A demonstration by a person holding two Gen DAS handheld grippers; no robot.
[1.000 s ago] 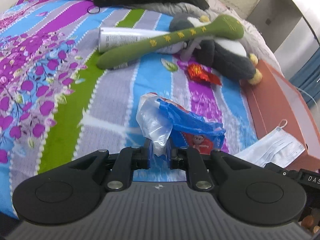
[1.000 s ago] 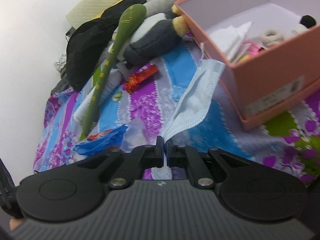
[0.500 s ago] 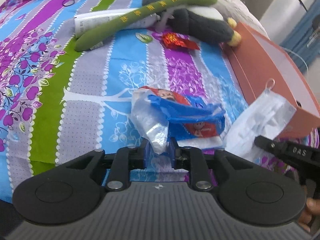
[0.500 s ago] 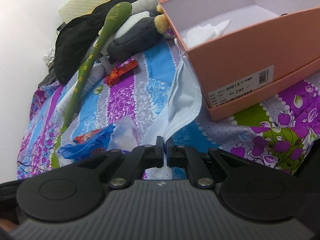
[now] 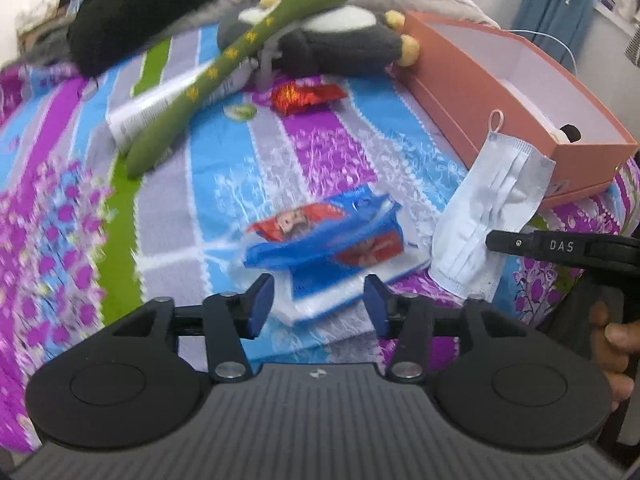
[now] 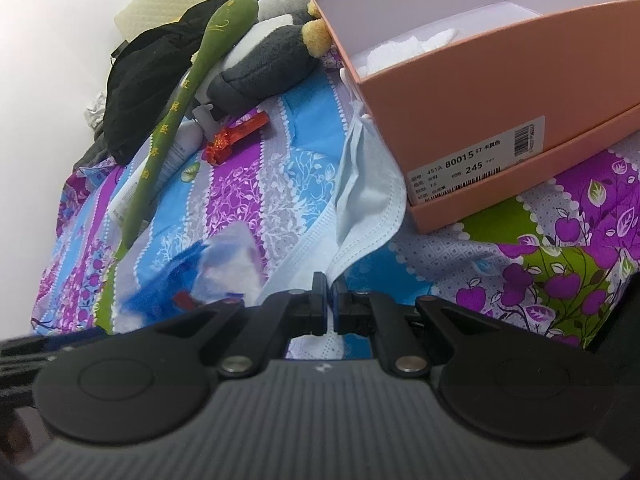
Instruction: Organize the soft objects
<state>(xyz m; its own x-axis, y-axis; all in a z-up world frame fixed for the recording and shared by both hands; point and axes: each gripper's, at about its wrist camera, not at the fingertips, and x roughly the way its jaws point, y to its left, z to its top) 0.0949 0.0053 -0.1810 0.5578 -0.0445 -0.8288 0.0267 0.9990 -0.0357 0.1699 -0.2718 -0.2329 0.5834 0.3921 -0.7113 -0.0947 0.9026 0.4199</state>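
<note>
Pale blue pleated face mask (image 6: 360, 200) pinched in your right hand-held gripper (image 6: 330, 308), draped against the salmon-pink cardboard shoebox (image 6: 500, 128).

Your right jaws are closed to a sliver on the mask's near edge; the mask rises to the far side and rests against the box's left near corner on the striped floral bedspread (image 6: 248, 184). Your left hand-held gripper (image 5: 318, 304) is spread wide and grips nothing, with the crumpled blue-and-red plastic snack wrapper (image 5: 320, 236) lying on the bed just beyond its blue pads (image 5: 260, 300). Farther off lie a grey-and-white plush toy (image 5: 340, 40), a long green fabric massage stick (image 5: 236, 64) across it, and a red foil candy wrapper (image 5: 304, 96).
</note>
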